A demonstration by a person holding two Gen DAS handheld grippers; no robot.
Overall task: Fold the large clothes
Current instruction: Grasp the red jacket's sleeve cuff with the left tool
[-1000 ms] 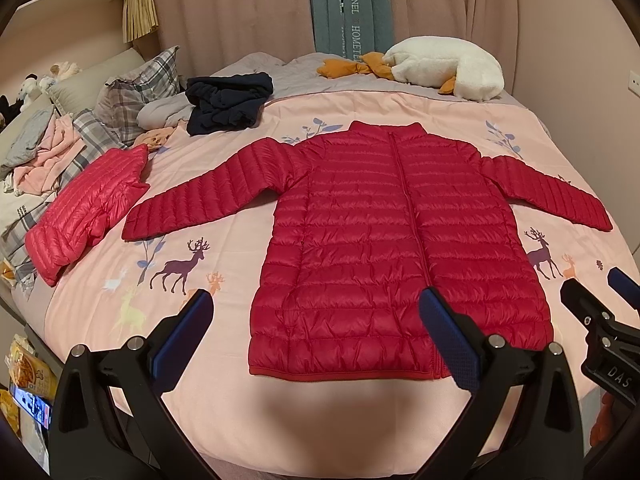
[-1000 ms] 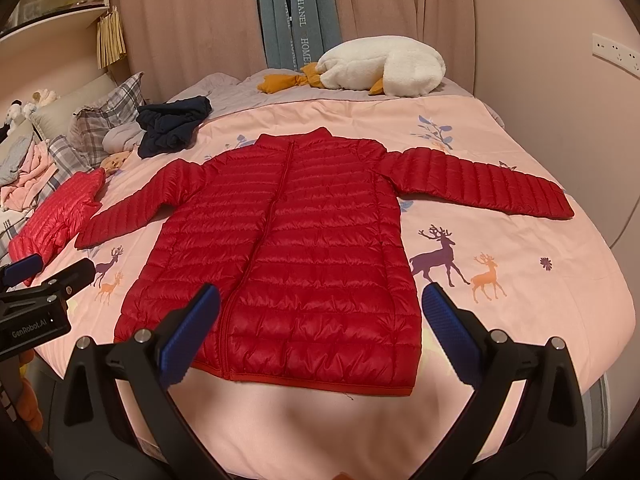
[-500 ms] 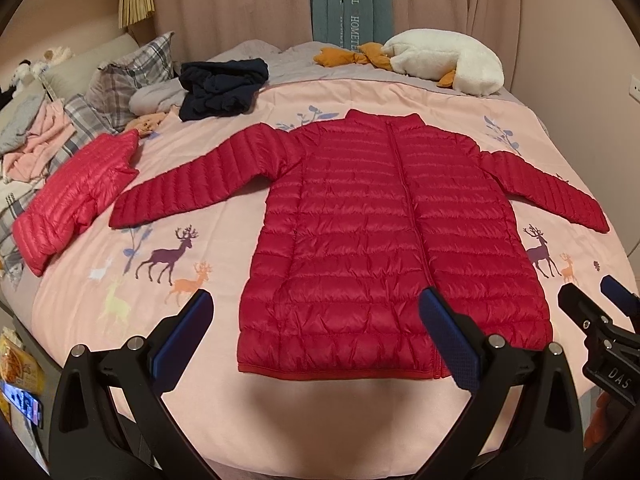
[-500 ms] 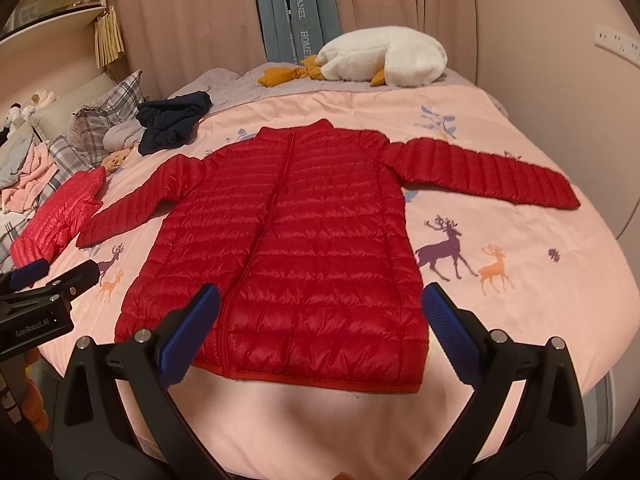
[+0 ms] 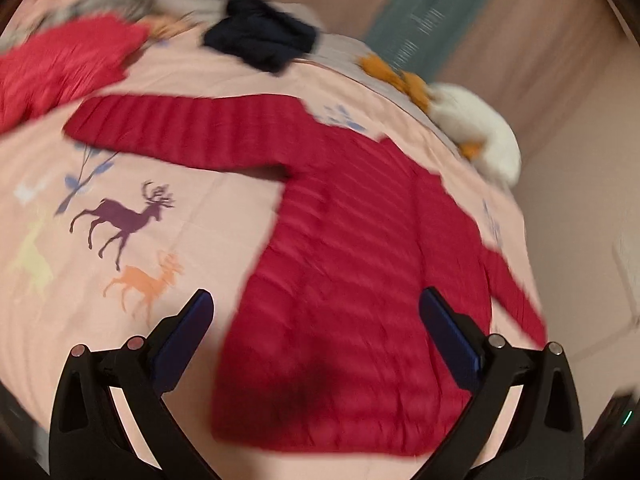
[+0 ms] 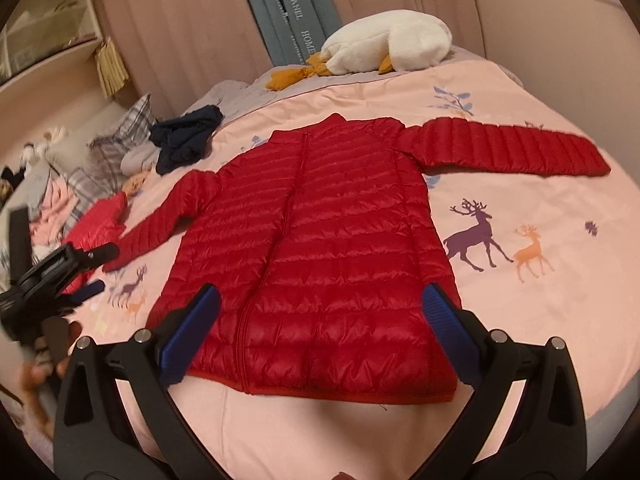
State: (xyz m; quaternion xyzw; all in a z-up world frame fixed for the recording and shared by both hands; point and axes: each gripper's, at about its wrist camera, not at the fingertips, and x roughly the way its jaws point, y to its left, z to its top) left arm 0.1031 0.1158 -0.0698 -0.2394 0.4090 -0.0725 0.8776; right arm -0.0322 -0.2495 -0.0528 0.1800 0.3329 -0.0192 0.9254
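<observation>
Both tools gape empty; my left tool (image 5: 316, 316) has swung toward the jacket's (image 6: 320, 248) left sleeve (image 5: 180, 132), first fold pending.

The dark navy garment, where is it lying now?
In the right wrist view the dark navy garment lies bunched at the far left of the bed, beyond the left sleeve of the red jacket, beside the plaid pillow.

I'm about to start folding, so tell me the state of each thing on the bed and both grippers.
Red jacket: flat, unfolded, zipped, sleeves out.
Pink jacket: bunched up.
Dark garment: crumpled.
Plush goose: lying down.
Left gripper: open, empty.
Right gripper: open, empty.
</observation>
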